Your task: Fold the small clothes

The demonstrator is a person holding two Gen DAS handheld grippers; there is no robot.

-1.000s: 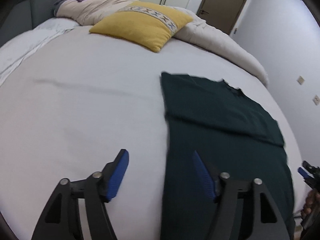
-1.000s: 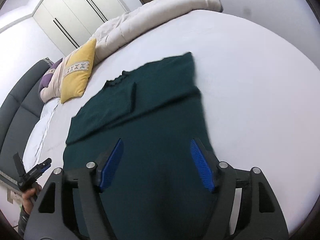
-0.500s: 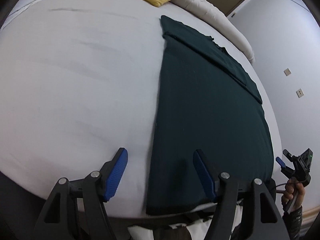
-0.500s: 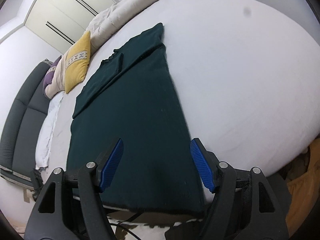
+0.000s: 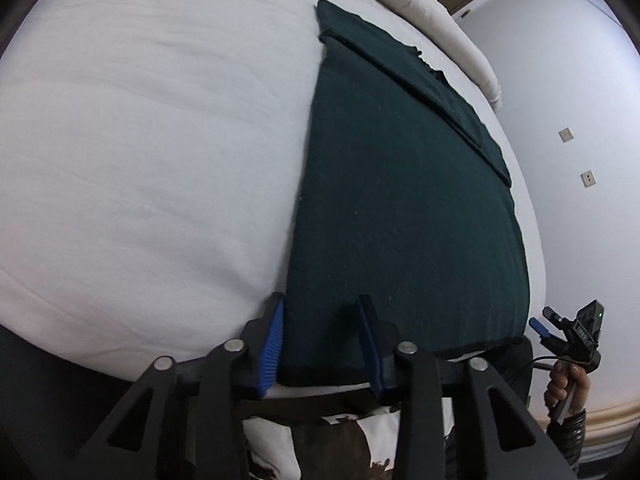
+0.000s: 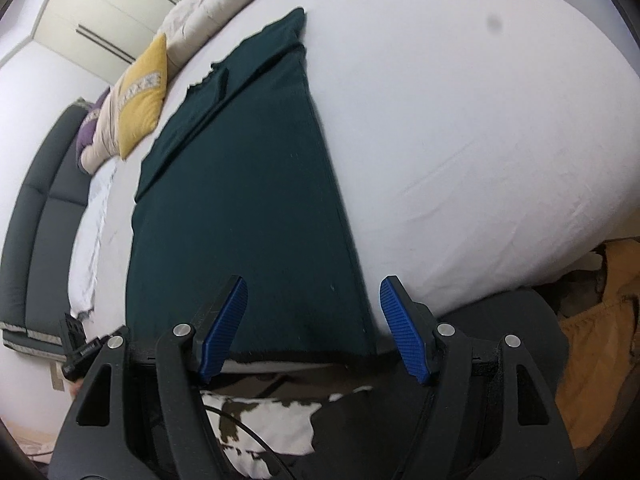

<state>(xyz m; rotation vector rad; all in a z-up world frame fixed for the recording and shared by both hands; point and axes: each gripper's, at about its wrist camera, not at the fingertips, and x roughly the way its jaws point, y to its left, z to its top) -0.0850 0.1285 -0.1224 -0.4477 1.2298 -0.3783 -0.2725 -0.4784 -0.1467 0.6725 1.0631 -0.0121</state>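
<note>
A dark green garment [image 5: 404, 200] lies flat on the white bed [image 5: 160, 140], sleeves folded in across its far end; it also shows in the right wrist view [image 6: 248, 208]. My left gripper [image 5: 320, 340] is open, its jaws partly closed in, straddling the garment's near left hem corner. My right gripper [image 6: 312, 328] is open wide, straddling the near right hem corner. Neither is closed on the cloth. The right gripper also shows at the far right of the left wrist view [image 5: 560, 328].
A yellow pillow [image 6: 142, 96], a beige duvet [image 6: 200, 12] and a purple cushion [image 6: 90, 132] lie at the bed's head by a dark headboard [image 6: 36, 216]. A cow-patterned rug [image 6: 256, 420] lies below the bed edge. Orange cloth [image 6: 592, 340] sits at the right.
Both grippers have pulled back from over the garment to its near hem at the bed edge. The left jaws have narrowed around the hem corner.
</note>
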